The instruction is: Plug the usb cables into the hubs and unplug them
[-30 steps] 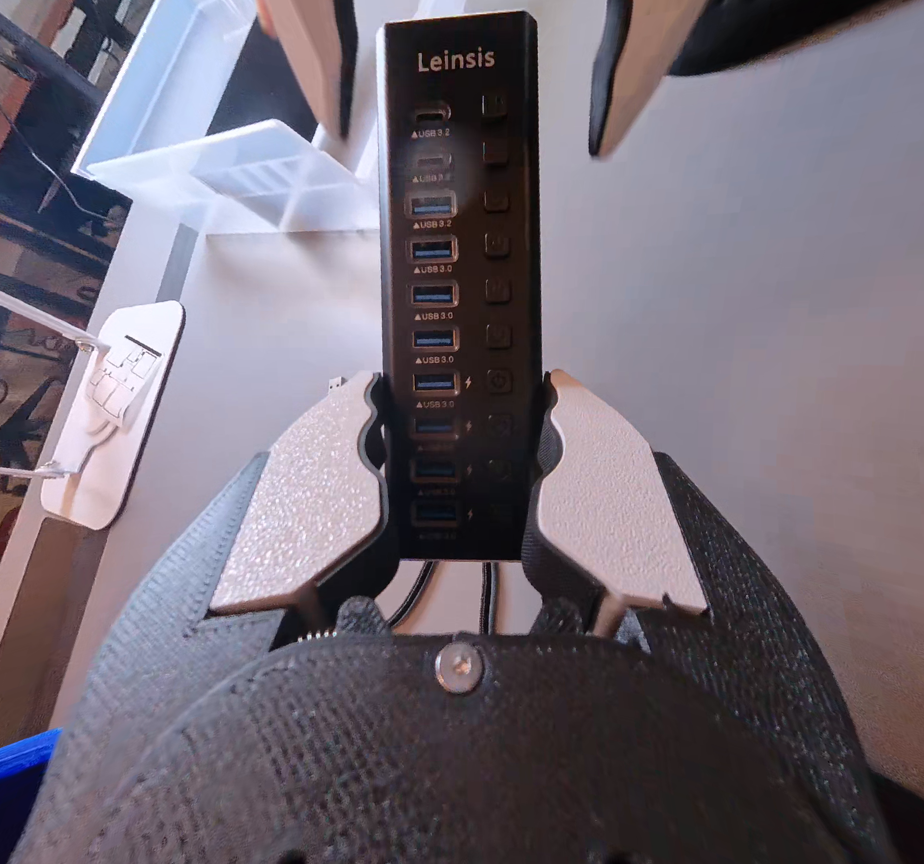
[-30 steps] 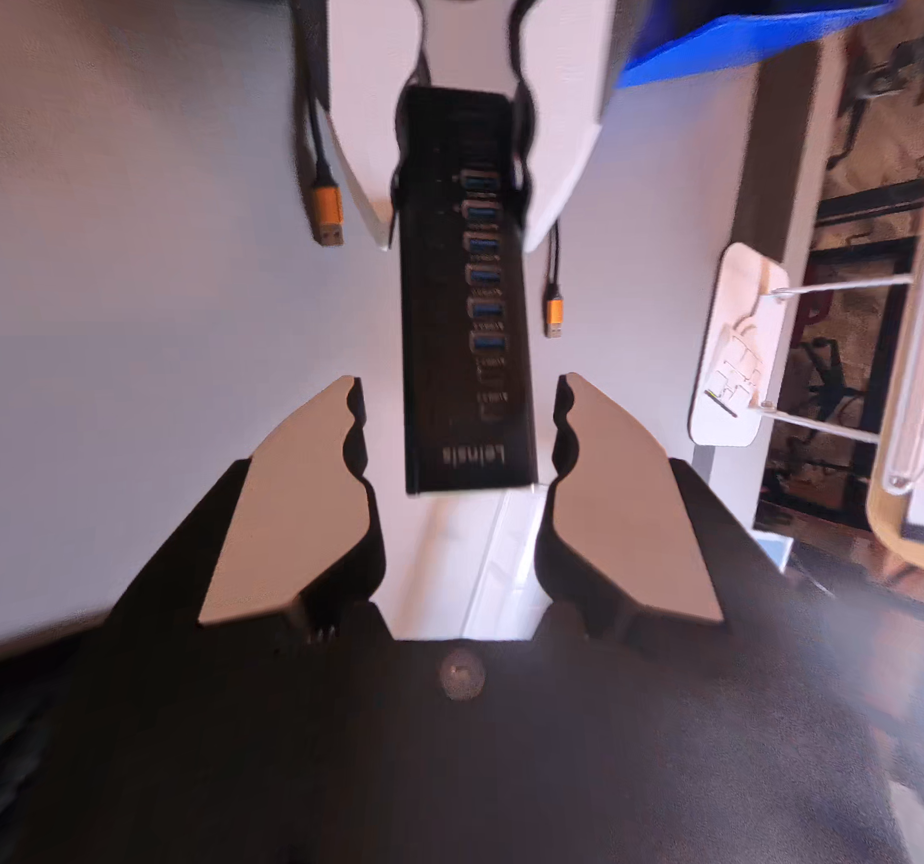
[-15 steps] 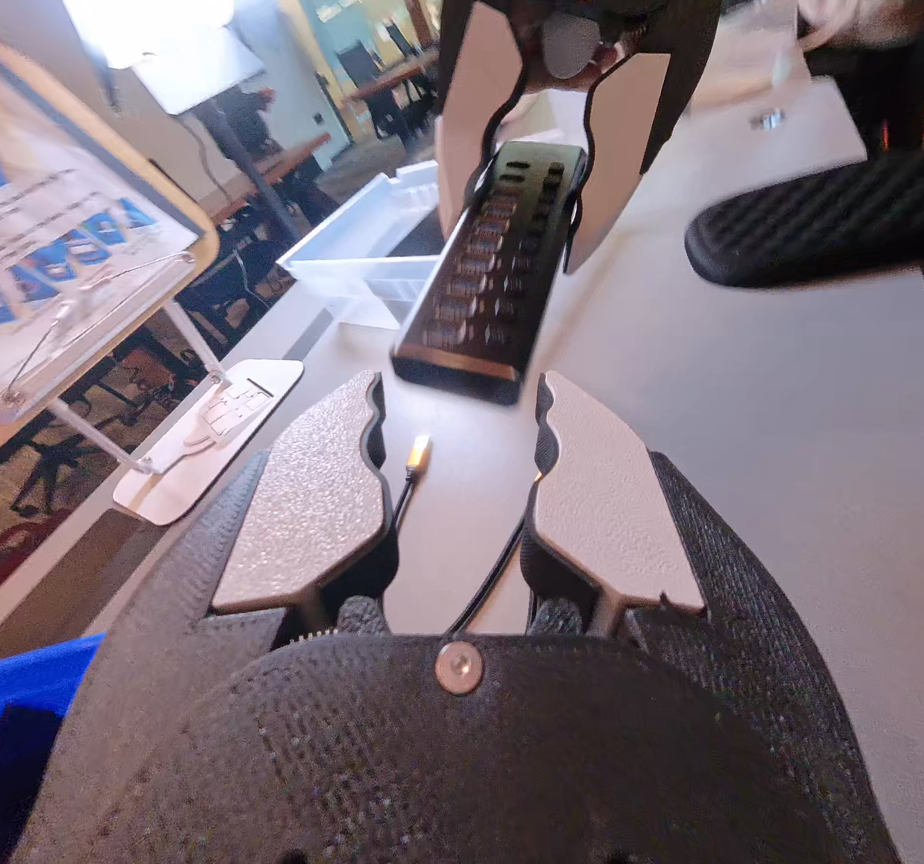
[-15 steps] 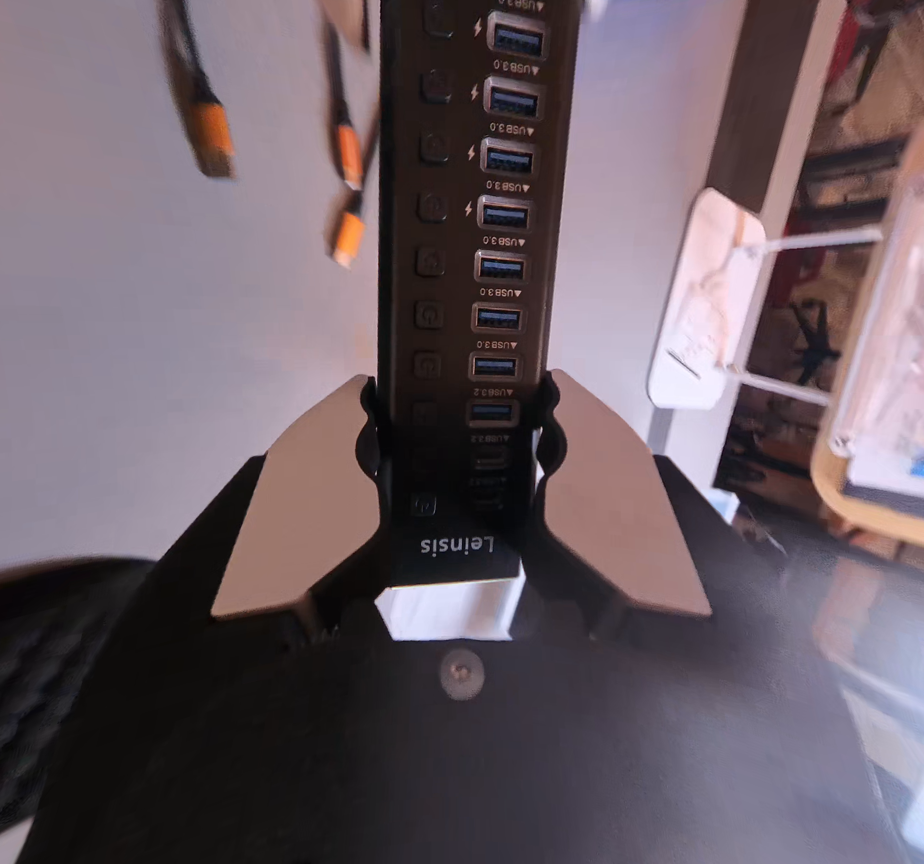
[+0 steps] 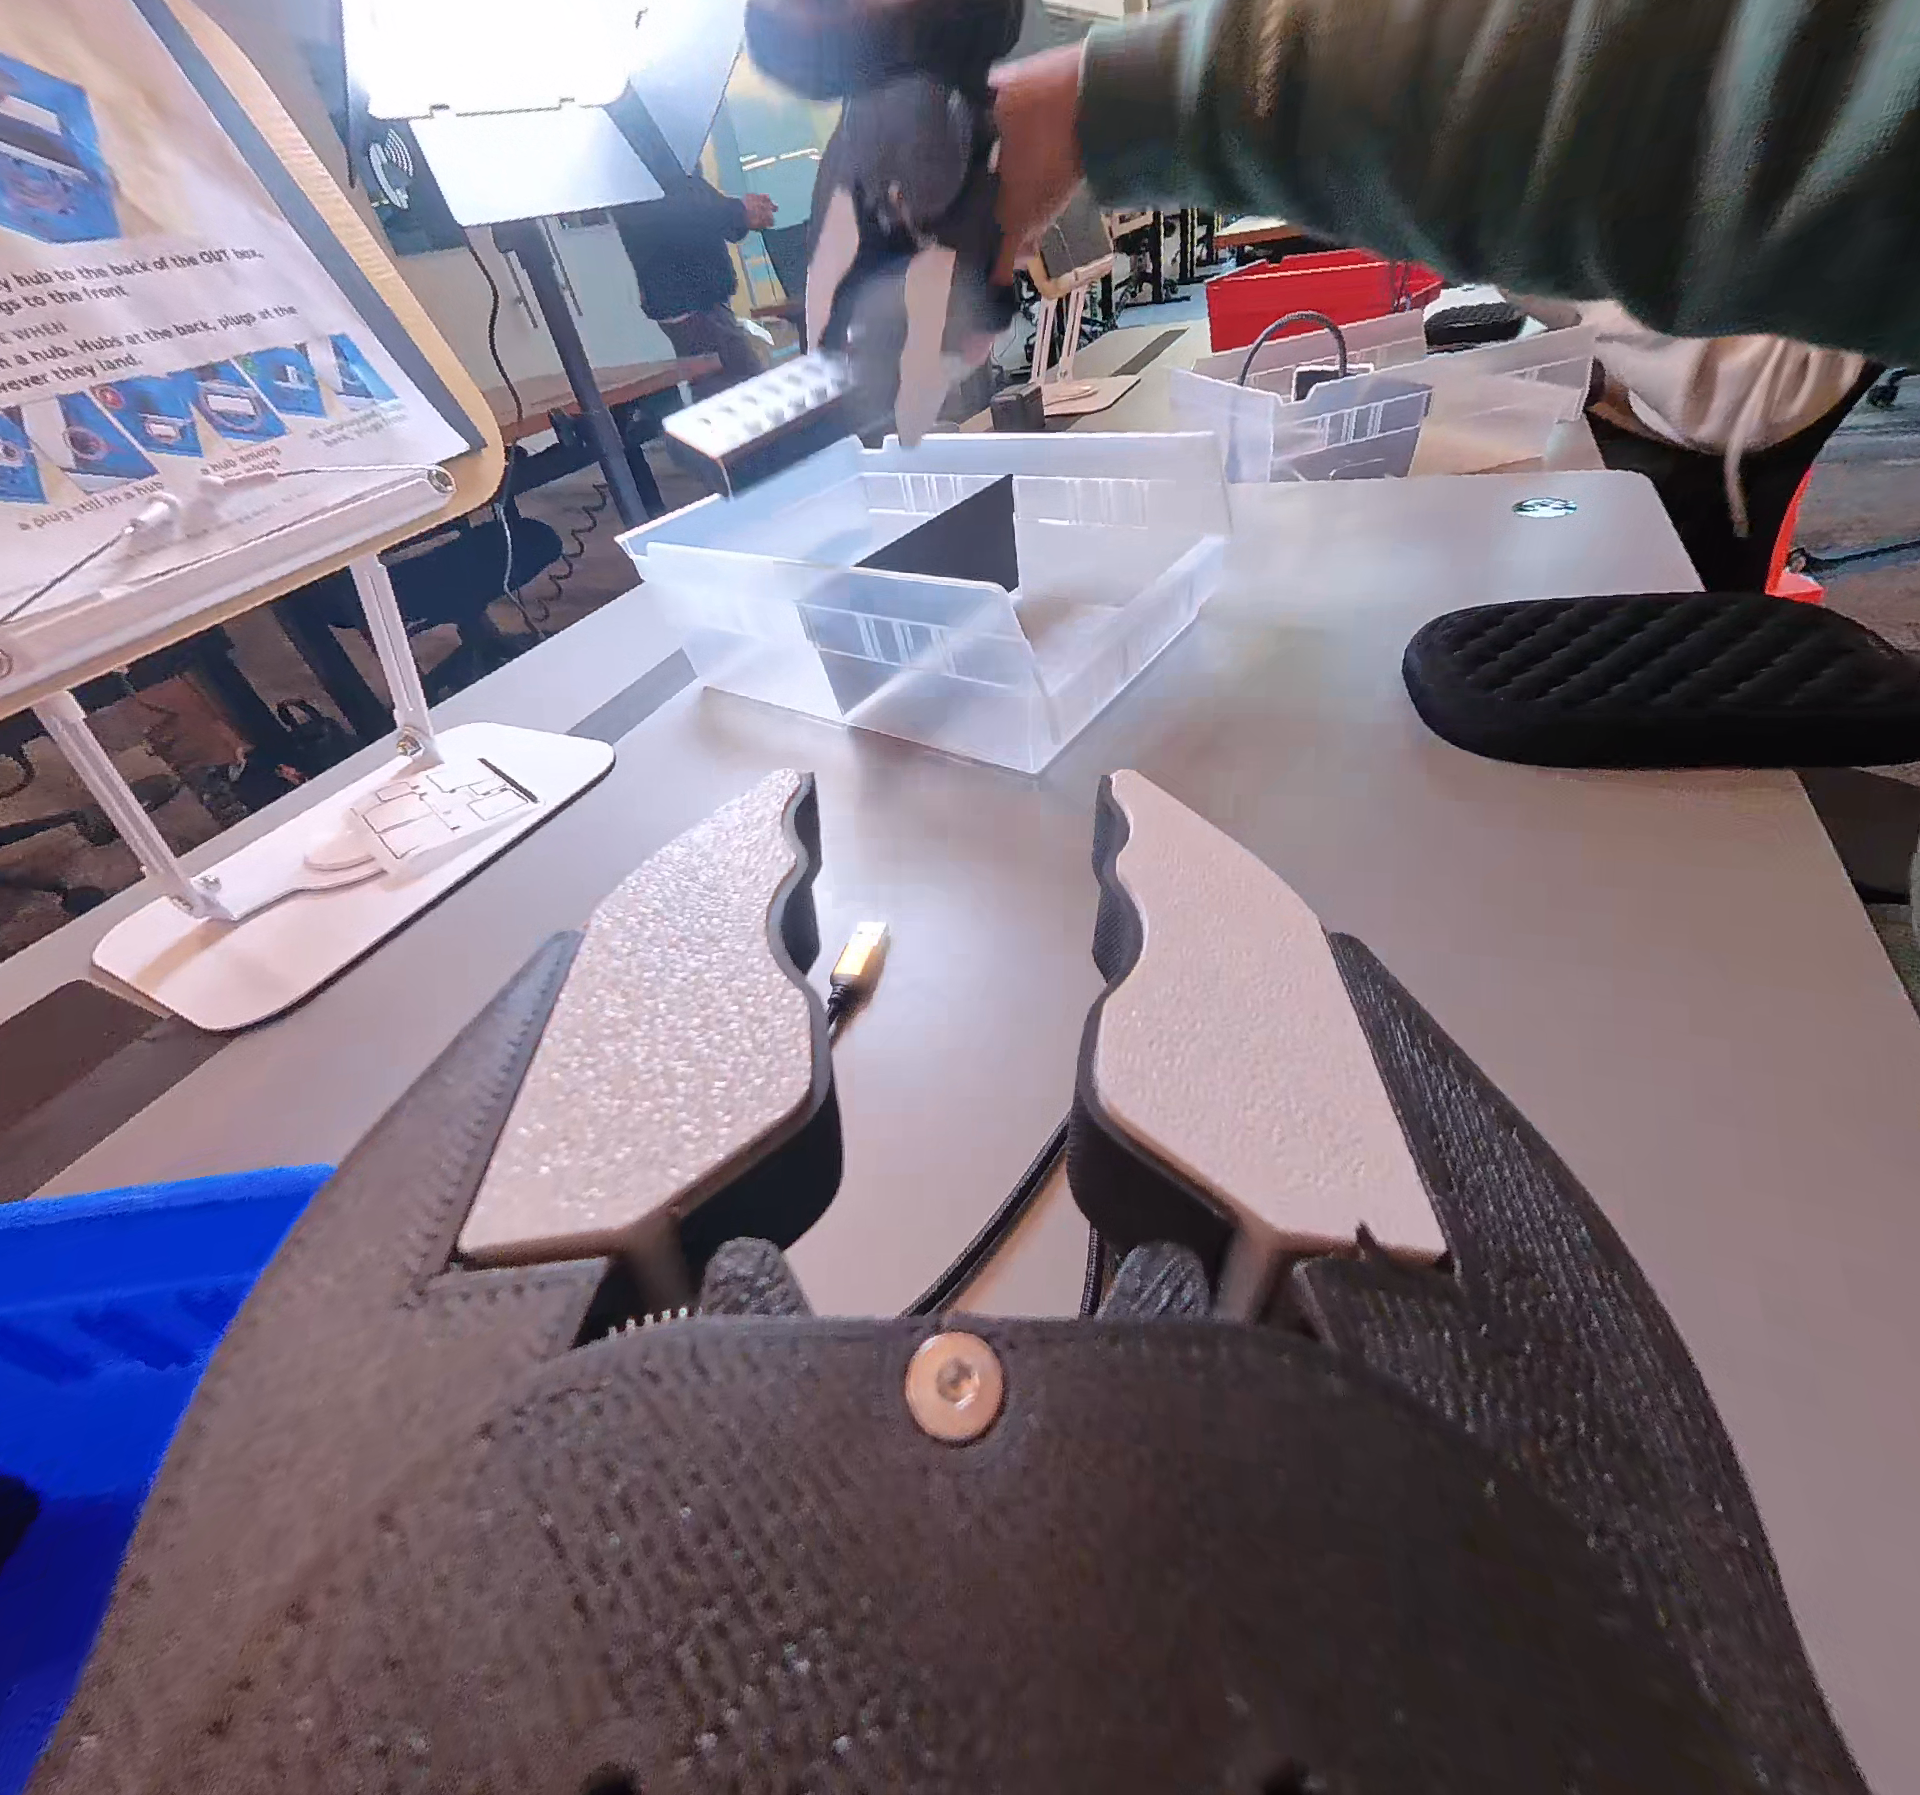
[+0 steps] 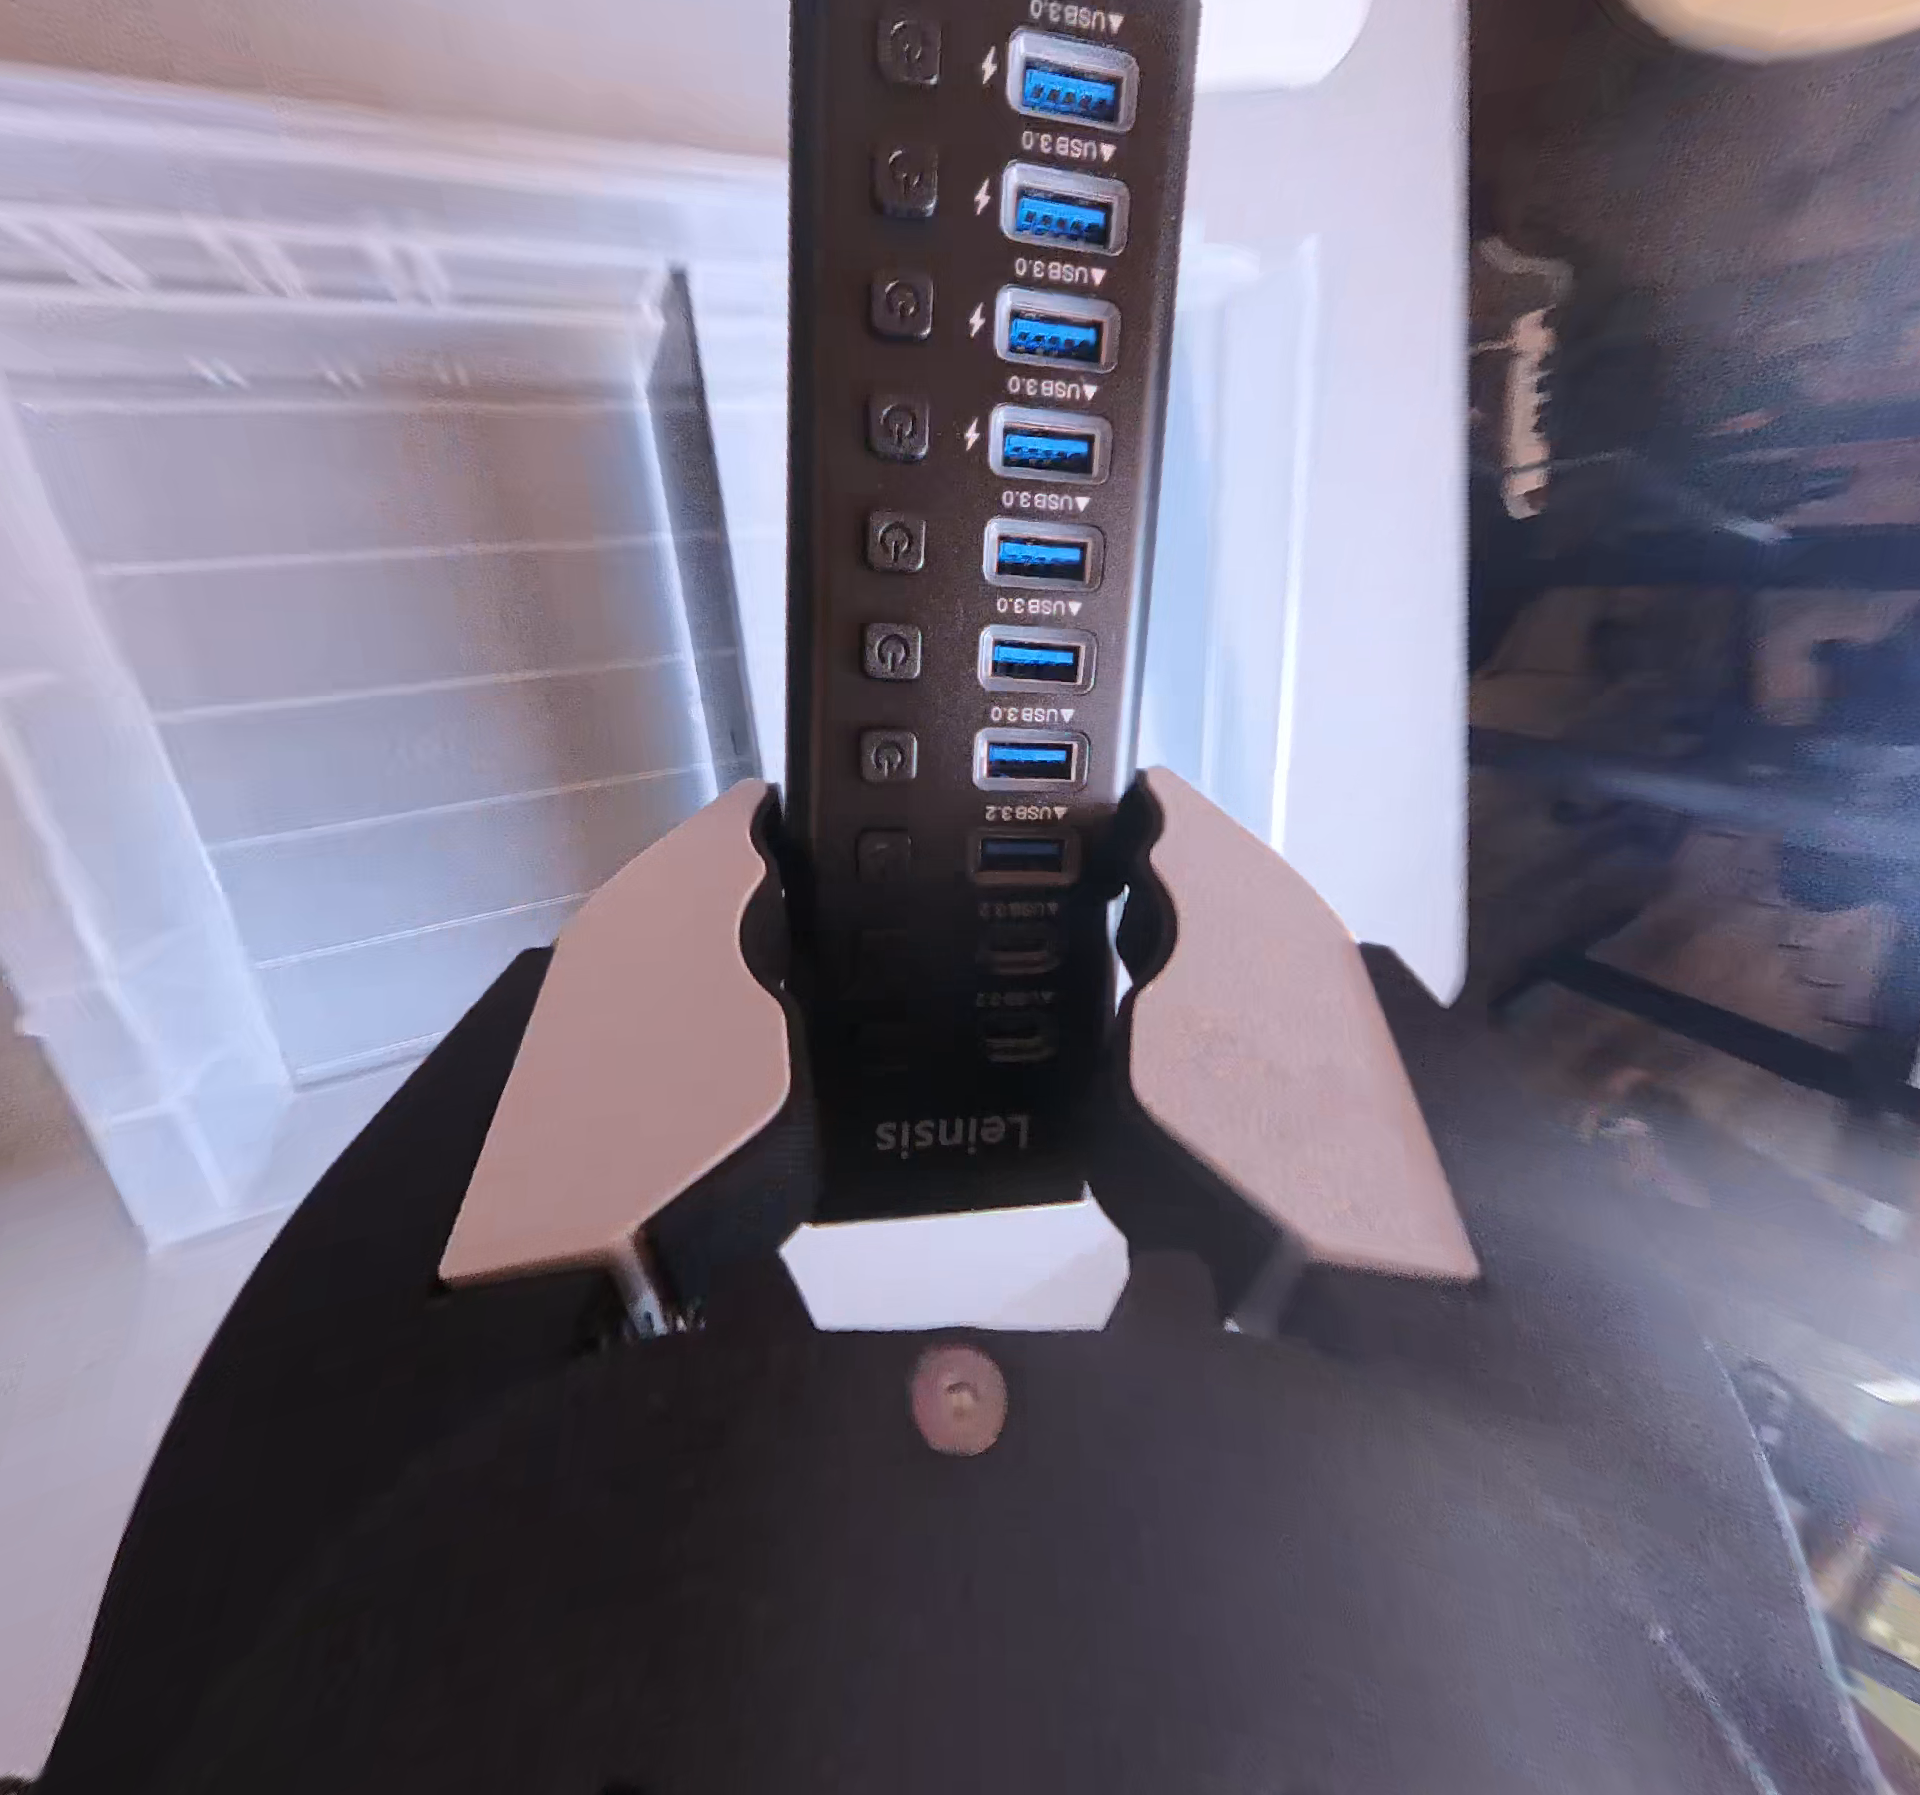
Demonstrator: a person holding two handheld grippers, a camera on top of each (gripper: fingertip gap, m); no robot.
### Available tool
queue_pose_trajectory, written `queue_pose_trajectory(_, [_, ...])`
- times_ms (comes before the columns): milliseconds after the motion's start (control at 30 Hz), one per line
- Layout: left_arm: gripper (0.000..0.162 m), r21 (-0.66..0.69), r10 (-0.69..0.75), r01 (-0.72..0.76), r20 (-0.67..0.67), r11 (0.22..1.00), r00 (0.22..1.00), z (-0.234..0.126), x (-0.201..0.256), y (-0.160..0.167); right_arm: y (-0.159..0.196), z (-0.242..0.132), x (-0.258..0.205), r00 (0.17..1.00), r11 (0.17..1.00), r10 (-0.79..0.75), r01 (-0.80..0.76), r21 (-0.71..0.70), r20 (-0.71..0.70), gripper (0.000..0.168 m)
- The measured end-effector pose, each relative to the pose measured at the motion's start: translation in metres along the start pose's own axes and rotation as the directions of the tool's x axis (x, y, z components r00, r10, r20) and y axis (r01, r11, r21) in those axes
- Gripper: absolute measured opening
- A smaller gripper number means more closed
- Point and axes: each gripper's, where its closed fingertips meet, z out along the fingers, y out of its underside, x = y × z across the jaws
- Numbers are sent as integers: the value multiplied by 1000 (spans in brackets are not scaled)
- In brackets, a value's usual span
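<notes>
My right gripper [image 6: 951, 800] is shut on the near end of a long black USB hub [image 6: 987, 395] with a row of blue ports, all empty. In the left wrist view the same gripper [image 5: 894, 395] holds the hub [image 5: 764, 420] in the air over the far edge of a clear plastic bin [image 5: 935, 592]. My left gripper [image 5: 951, 800] is open and empty, low over the grey table [image 5: 1455, 914]. An orange-tipped USB plug [image 5: 860, 950] on a black cable lies on the table between its fingers, nearer the left one.
A white document stand [image 5: 343, 852] holding an instruction sheet stands at the left table edge. A blue bin [image 5: 104, 1330] is at the near left. A black padded rest [image 5: 1662, 680] lies at the right. More clear bins [image 5: 1309, 415] sit farther back. A sleeved arm [image 5: 1507, 104] reaches across above. Some 40 cm of space lies between my two pairs of fingers.
The hub has passed from my left gripper to my right one. My right gripper closed on it and carried it away over the clear bin. My left gripper opened and drew back.
</notes>
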Motion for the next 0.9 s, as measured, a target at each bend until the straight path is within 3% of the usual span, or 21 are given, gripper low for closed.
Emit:
queue_pose_trajectory(233, [47, -84, 42, -42, 9, 996, 999, 3, -8, 21, 39, 81, 2, 971, 986, 76, -40, -160, 227, 63])
queue_pose_trajectory(433, [45, -196, 45, -46, -10, 980, 999, 9, -9, 49, 44, 102, 4, 970, 965, 81, -19, -262, 228, 61])
queue_pose_trajectory(533, [44, -213, 45, -44, 1, 976, 999, 8, -13, 54, 10, 68, 18, 984, 990, 78, -58, -125, 163, 64])
queue_pose_trajectory(667, [42, -237, 57, -50, 25, 970, 998, 7, -18, 57, -68, 0, 11, 999, 985, 15, -21, 169, 39, 59])
queue_pose_trajectory(767, [39, -236, 77, -64, 47, 970, 996, 4, -22, 54, -130, -34, -41, 996, 944, -86, 74, 322, 22, 50])
queue_pose_trajectory(900, [31, -164, 79, -61, 103, 985, 992, -2, -30, 36, -203, -36, -158, 926, 886, -321, 221, 408, 196, 42])
